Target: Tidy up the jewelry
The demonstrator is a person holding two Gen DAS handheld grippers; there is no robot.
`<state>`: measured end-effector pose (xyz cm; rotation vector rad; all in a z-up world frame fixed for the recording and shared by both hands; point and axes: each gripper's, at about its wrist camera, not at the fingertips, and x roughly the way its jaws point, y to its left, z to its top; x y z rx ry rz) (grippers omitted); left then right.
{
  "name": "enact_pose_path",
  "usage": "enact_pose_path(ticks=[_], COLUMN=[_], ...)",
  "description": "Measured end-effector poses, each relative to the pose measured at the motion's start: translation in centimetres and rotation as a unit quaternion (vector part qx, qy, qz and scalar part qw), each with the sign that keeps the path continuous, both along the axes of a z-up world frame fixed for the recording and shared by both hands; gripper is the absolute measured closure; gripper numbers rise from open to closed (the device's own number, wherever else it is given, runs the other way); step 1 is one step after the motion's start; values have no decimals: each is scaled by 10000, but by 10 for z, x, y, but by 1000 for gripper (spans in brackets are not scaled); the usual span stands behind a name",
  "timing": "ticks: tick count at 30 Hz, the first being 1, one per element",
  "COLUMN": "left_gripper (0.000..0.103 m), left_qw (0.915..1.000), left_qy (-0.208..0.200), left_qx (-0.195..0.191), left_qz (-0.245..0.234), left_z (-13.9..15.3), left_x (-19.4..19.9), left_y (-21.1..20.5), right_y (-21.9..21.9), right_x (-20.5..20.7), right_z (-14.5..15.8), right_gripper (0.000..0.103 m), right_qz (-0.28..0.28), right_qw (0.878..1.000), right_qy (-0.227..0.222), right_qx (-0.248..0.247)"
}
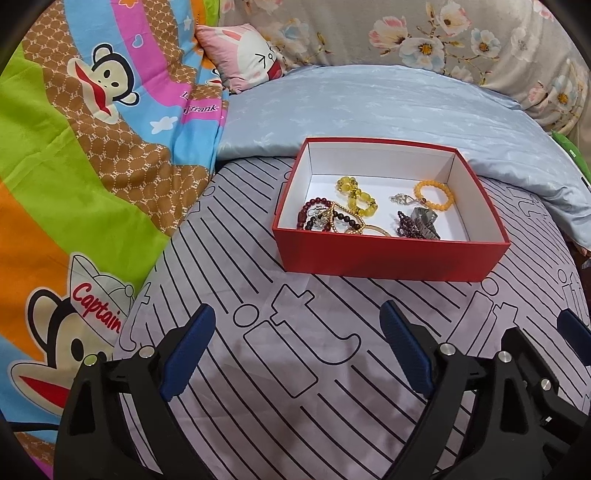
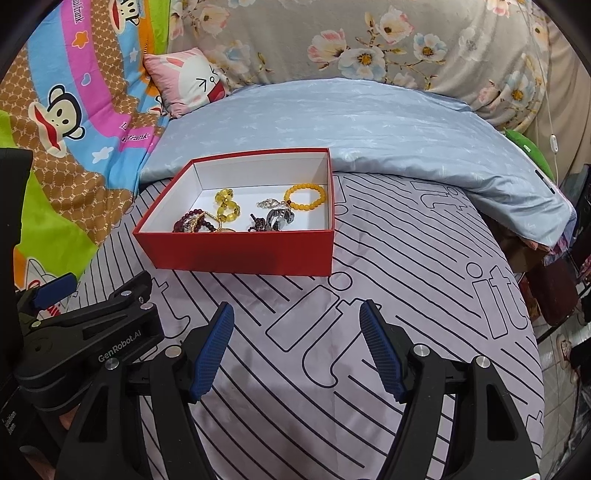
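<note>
A red box (image 1: 388,258) with a white inside sits on the striped lilac bedsheet (image 1: 295,387); it also shows in the right wrist view (image 2: 240,254). It holds an orange bead bracelet (image 1: 434,194) (image 2: 306,198), a yellow bead bracelet (image 1: 356,195) (image 2: 226,205), dark red beads (image 1: 317,216) (image 2: 192,221) and a grey metal piece (image 1: 421,221) (image 2: 279,218). My left gripper (image 1: 297,332) is open and empty, short of the box. My right gripper (image 2: 297,325) is open and empty, in front of the box.
A light blue pillow (image 1: 369,107) lies behind the box. A colourful monkey-print quilt (image 1: 74,147) is on the left, a small pink cushion (image 1: 251,55) and a floral cover (image 1: 443,33) at the back. The bed's right edge drops to the floor (image 2: 554,332).
</note>
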<state>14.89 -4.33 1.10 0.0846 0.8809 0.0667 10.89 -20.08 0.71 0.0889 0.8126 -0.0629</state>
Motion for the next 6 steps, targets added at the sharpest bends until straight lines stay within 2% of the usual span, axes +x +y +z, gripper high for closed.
enact_pose_path(ticks=[6], left_gripper=[17], left_qw=[10000], left_qy=[-36], left_qx=[-48], left_qz=[-44], left_z=[-1], left_x=[0], left_y=[-1], right_y=[0], right_x=[0], right_z=[0], right_gripper=[33], right_qz=[-51], right_qw=[10000], right_qy=[3], right_qx=[-47])
